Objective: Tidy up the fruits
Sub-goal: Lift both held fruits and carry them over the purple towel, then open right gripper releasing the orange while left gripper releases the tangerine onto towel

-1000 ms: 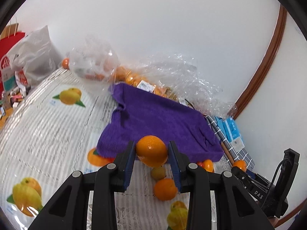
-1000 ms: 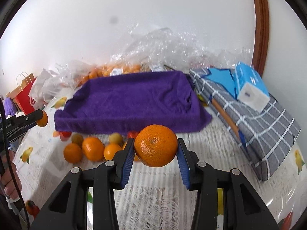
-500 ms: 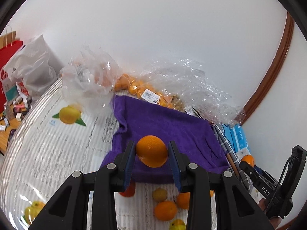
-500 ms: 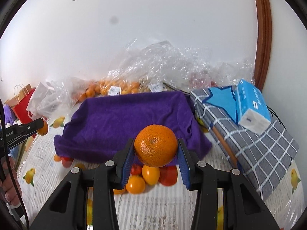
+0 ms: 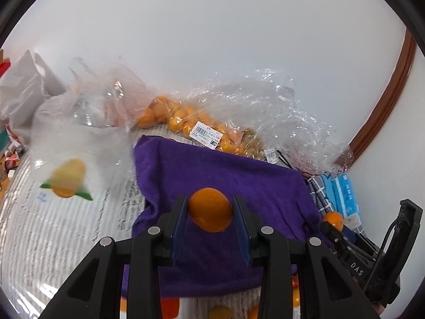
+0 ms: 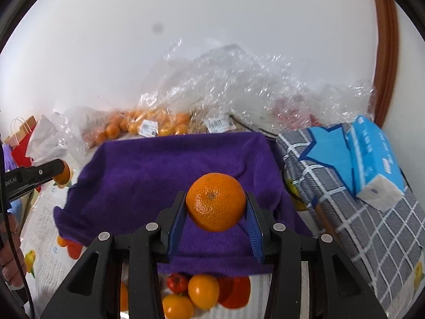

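The square purple terry towel [image 6: 170,175] is lying at the centre of the printed plastic tablecloth [image 5: 53,228]. At its 12 o'clock, the clear plastic bag of small orange citrus [image 5: 186,122] is resting against the wall, with crumpled clear plastic wrap [image 6: 239,79] spreading toward 1 o'clock. At 3 o'clock, the grey checked cloth bundle [image 6: 358,212] is carrying the blue tissue pack [image 6: 372,156]. At 6 o'clock, loose round orange fruits [image 6: 203,291] are sitting just beside the towel's near edge. At 10 o'clock, a white plastic bag [image 5: 24,87] is standing.
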Demonstrator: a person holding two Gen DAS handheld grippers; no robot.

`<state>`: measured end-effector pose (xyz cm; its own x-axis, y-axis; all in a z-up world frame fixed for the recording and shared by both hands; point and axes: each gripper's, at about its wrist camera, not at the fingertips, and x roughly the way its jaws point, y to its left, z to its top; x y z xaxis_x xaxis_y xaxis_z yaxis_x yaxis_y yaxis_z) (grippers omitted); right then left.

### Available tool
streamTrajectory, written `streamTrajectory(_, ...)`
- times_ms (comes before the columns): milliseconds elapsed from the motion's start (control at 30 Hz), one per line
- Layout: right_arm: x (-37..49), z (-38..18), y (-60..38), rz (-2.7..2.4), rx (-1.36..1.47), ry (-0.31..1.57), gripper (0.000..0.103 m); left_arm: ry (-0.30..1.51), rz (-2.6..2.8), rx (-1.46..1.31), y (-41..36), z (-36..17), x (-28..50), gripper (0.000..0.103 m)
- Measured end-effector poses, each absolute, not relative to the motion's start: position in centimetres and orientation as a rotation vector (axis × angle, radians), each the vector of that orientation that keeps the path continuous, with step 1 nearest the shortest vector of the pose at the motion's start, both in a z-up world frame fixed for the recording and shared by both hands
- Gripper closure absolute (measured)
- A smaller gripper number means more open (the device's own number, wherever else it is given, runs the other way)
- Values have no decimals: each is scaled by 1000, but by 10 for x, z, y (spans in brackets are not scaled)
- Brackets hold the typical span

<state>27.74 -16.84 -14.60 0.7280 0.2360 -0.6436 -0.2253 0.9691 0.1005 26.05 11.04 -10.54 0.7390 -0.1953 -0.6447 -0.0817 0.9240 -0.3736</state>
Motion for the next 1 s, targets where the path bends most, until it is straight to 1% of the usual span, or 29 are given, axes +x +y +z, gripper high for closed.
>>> streamTrajectory(233,303,-174,-162,257,5,775,60,828,-56,-367,100,-136,291,70)
streamTrajectory(400,309,-185,-160,258,-1,799,60,873,-46,-329,96,-150,301,70)
streamTrajectory(700,315,-201,-153,263,-17,853,60,919,-45,-299,89,-160,304,70)
streamTrajectory(867,312,-198,-153,269,-14,850,58,948,-41,-283,87,-162,305,70)
streamTrajectory(900,311,-196,-153,266,-16,847,56,952,-36,-278,87,-162,305,69)
streamTrajectory(933,310,-193,-154,261,-15,843,49,957,-33,-273,86,-161,305,67)
streamTrajectory(967,308,-190,-155,257,-11,837,45,960,-32,-271,86,-159,303,60)
streamTrajectory(1000,306,-187,-156,254,-7,829,45,959,-33,-272,86,-156,301,53)
